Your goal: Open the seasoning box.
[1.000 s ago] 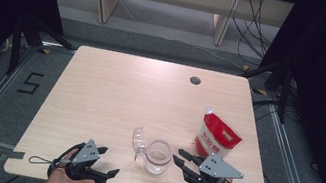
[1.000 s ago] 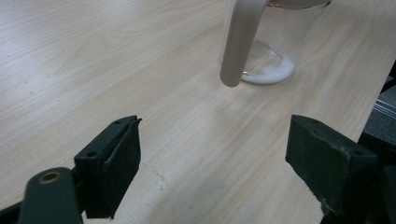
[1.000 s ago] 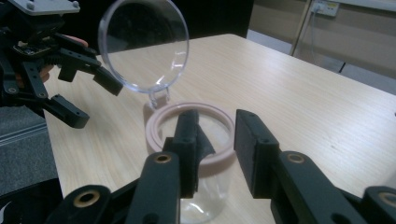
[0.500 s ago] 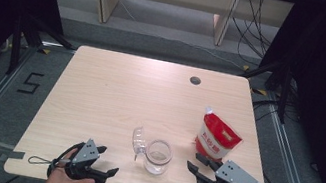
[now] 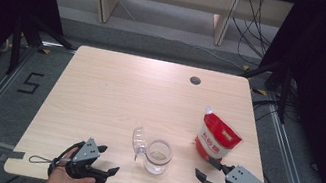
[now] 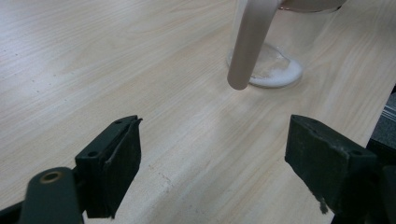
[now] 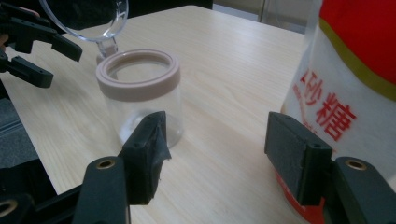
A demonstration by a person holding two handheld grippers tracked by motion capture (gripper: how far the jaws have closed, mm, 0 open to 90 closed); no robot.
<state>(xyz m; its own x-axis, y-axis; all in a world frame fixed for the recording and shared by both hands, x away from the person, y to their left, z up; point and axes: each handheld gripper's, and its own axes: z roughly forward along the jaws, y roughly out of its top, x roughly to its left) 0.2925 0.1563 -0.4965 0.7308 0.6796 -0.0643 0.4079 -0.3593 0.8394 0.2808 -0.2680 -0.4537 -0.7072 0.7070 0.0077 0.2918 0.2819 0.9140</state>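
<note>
The wooden table (image 5: pixel 115 93) bears a red-and-white sugar pouch (image 5: pixel 217 137) printed with red characters, "砂糖" legible, at its right. Near the front edge stands a clear jar (image 5: pixel 158 156) with a beige rim, its hinged lid (image 5: pixel 138 140) flipped open. The right gripper (image 5: pixel 206 169) has just been opening, jaws wide, nothing between them; the left gripper (image 5: pixel 107 161) gapes wide, empty.

In the right gripper view, the right gripper (image 7: pixel 212 154) had just been opening its jaws, with only bare table (image 7: pixel 224 60) between them. The clear jar (image 7: pixel 140 95), its pinkish rim open and its clear lid (image 7: pixel 91 18) hinged up behind it, stood just beyond the left jaw. To the jar's right stood the red-and-white pouch (image 7: pixel 355 79). The left gripper (image 7: pixel 32 44) lay to the jar's left.
</note>
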